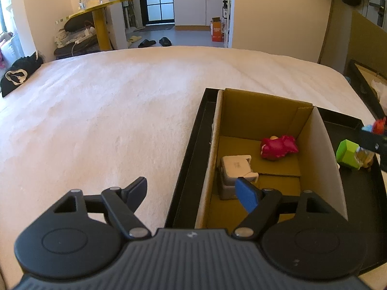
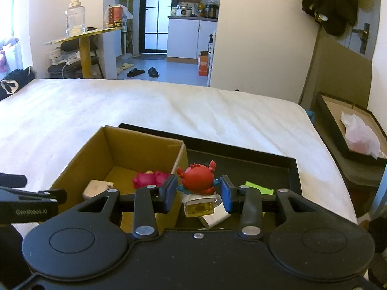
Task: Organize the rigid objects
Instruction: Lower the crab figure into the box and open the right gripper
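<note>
Two hand-held grippers work over a black tray [image 2: 241,163] set on a white bed [image 1: 108,111]. A cardboard box [image 1: 256,111] stands in the tray's left part.

Right gripper [image 2: 198,191]: its blue pads [image 2: 227,194] are clenched on the sides of a red crab toy [image 2: 197,177], which sits on a white-and-yellow base. The toy hangs between the fingers, above the tray's open part and just right of the box's right wall. Below it lie a white flat piece [image 2: 214,218] and a green block [image 2: 258,186] on the tray floor.

Left gripper [image 1: 193,193]: jaws released and spread wide, nothing between them. The left finger hovers over the bed; the right finger, with its blue pad, hovers over the box interior.

Box contents: a white-and-grey cube-like item [image 1: 233,171] near the left wall and a pink toy [image 1: 278,146] lying toward the back.

From the left wrist view the green block [image 1: 347,153] lies in the tray beyond the box's right wall, with the right gripper's tip and the crab [image 1: 378,124] at the frame edge.
</note>
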Motion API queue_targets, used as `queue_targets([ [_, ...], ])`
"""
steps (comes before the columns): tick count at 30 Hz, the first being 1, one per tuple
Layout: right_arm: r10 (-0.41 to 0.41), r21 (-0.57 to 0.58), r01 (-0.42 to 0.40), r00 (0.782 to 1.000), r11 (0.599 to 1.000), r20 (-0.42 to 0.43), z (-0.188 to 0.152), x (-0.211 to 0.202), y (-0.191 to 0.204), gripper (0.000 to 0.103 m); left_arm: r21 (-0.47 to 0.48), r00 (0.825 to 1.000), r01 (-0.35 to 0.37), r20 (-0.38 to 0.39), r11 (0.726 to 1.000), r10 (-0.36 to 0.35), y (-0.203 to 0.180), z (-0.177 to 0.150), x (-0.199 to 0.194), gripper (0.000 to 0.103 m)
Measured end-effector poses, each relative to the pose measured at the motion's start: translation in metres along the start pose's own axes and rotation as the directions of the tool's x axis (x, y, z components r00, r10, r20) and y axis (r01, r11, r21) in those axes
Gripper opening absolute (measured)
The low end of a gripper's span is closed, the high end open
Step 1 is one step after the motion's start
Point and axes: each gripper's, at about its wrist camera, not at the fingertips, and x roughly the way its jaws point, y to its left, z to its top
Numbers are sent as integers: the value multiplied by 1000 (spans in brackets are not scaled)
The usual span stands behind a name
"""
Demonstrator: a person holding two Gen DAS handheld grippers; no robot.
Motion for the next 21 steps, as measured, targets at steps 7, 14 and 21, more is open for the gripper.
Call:
queue_targets([
  [7,16,-23,-16,1000,1000,6,7,2,14,38,-26,1000,28,-11,999,-28,6,-1,5,67],
  [14,53,-25,-54,998,998,-13,10,8,29,38,-52,998,53,-39,997,-55,9,-3,12,40],
  [21,99,-43,-101,995,994,-29,12,15,49,38,-52,996,77,-36,996,-78,9,-5,12,27],
])
